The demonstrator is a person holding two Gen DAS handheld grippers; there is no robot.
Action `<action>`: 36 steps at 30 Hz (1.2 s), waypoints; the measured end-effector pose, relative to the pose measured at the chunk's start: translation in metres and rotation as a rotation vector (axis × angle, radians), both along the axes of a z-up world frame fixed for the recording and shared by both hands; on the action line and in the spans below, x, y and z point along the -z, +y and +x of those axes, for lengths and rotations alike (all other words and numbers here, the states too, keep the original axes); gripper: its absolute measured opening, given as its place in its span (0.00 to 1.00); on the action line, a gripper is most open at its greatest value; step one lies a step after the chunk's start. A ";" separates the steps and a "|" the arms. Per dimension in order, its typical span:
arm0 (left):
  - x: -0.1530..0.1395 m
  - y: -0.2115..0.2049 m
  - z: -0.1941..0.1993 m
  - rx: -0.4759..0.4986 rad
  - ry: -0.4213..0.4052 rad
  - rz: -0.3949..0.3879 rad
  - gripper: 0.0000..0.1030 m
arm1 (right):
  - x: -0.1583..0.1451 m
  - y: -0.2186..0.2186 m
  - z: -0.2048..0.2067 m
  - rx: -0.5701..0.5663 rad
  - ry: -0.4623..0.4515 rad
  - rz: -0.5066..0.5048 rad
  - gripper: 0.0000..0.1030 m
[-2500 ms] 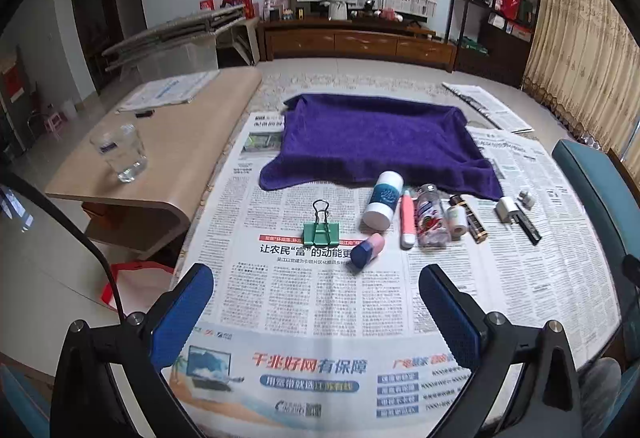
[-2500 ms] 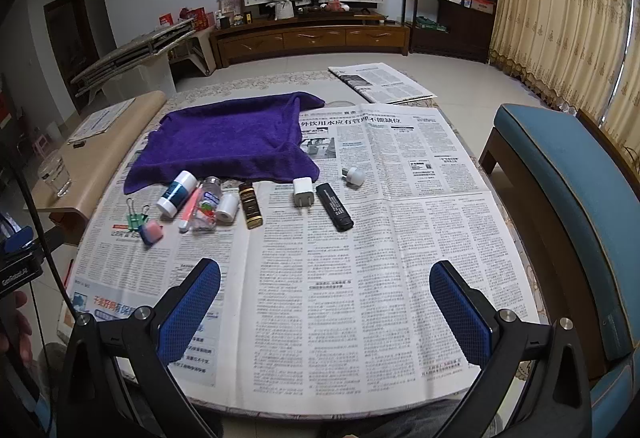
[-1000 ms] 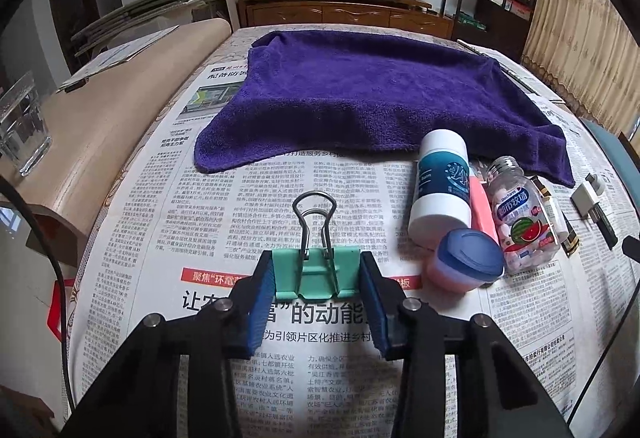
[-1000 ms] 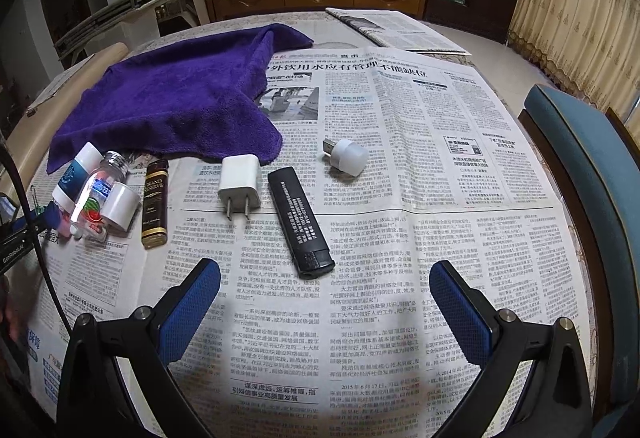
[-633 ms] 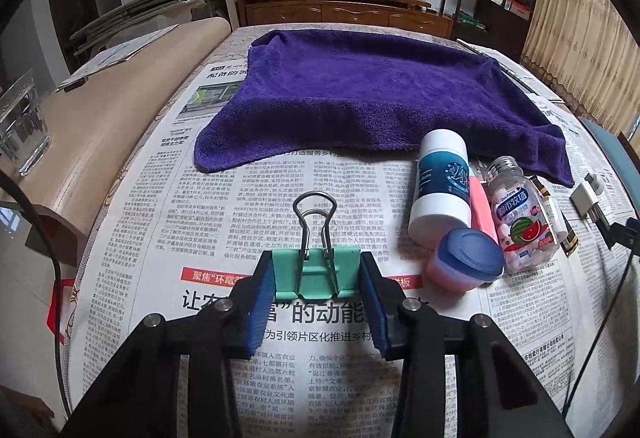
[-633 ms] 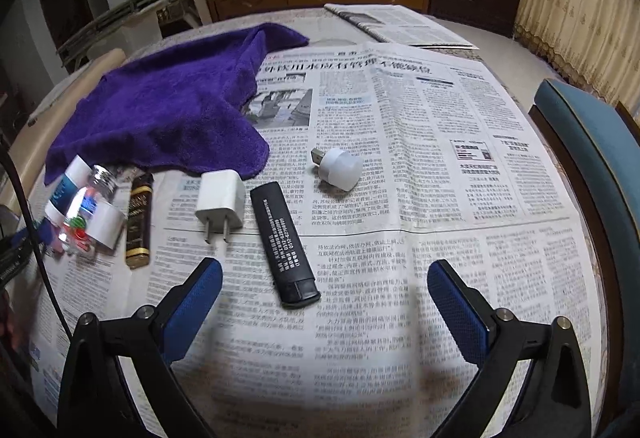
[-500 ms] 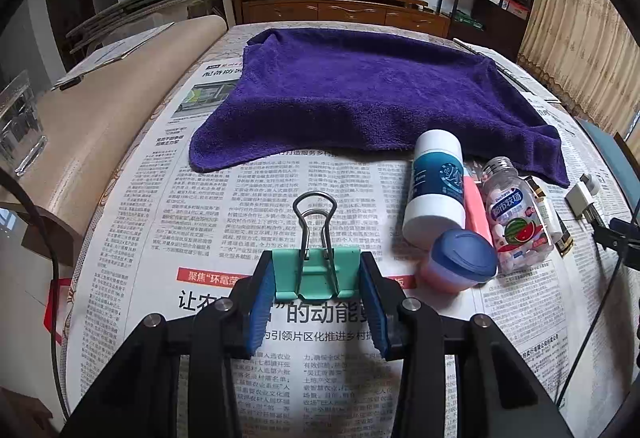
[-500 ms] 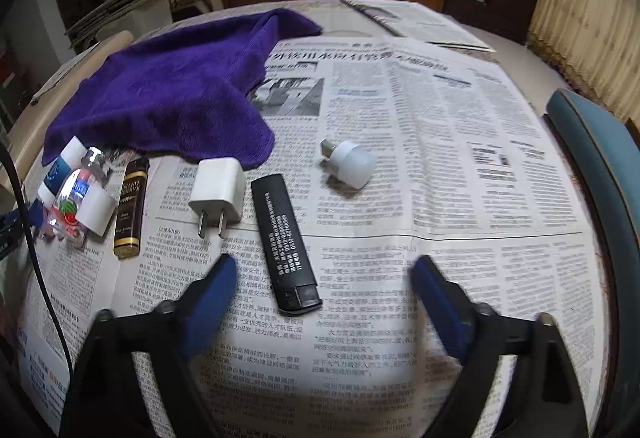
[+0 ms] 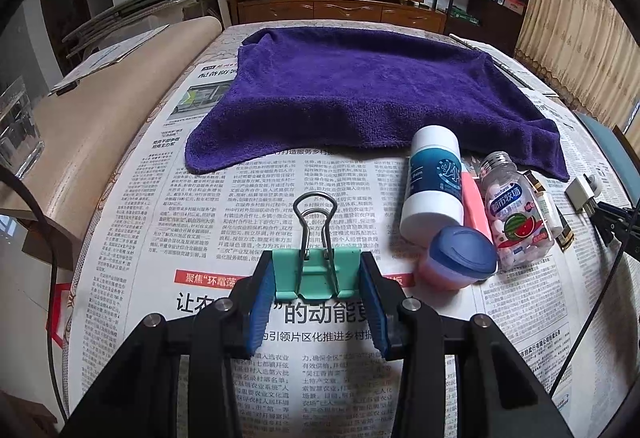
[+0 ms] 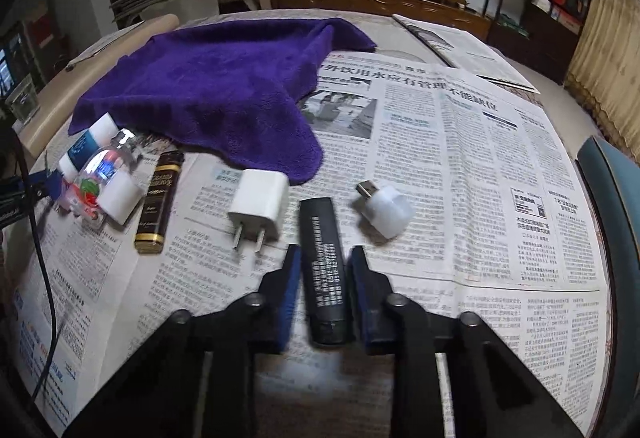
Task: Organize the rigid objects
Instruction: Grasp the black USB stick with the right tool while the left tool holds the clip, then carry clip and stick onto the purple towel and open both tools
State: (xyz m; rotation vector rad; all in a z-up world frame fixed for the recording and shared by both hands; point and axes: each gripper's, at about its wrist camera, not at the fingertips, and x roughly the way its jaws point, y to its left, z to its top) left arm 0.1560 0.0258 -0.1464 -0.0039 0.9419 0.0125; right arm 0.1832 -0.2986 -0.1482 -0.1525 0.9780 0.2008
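My left gripper (image 9: 316, 278) is shut on a green binder clip (image 9: 316, 272) that rests on the newspaper-covered table (image 9: 160, 238). To its right lie a white and blue bottle (image 9: 434, 182), a pink tube (image 9: 474, 198), a blue-capped pink jar (image 9: 460, 258) and a clear candy bottle (image 9: 516, 214). My right gripper (image 10: 324, 280) has its jaws narrowed around a black lighter (image 10: 324, 270), with slim gaps on both sides. A white charger plug (image 10: 258, 202), a white USB light (image 10: 386, 212) and a brown lighter (image 10: 158, 198) lie around it.
A purple towel (image 9: 360, 94) is spread behind the row of objects and also shows in the right wrist view (image 10: 216, 94). A beige side table (image 9: 100, 118) with a glass (image 9: 16, 134) stands at the left. A teal chair (image 10: 616, 182) is at the right.
My right gripper has moved down to the black lighter and closed most of the way around it. My left gripper has stayed shut on the binder clip.
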 end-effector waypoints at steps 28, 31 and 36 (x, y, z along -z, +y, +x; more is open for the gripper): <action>-0.115 0.033 0.083 0.038 -0.122 -0.045 0.38 | -0.093 0.078 0.114 -0.051 -0.099 0.167 0.21; -0.114 0.027 0.119 0.065 -0.124 -0.028 0.38 | -0.079 0.094 0.152 -0.046 -0.073 0.172 0.21; -0.089 0.013 0.183 0.105 -0.077 -0.075 0.38 | -0.054 0.116 0.203 -0.023 -0.007 0.151 0.21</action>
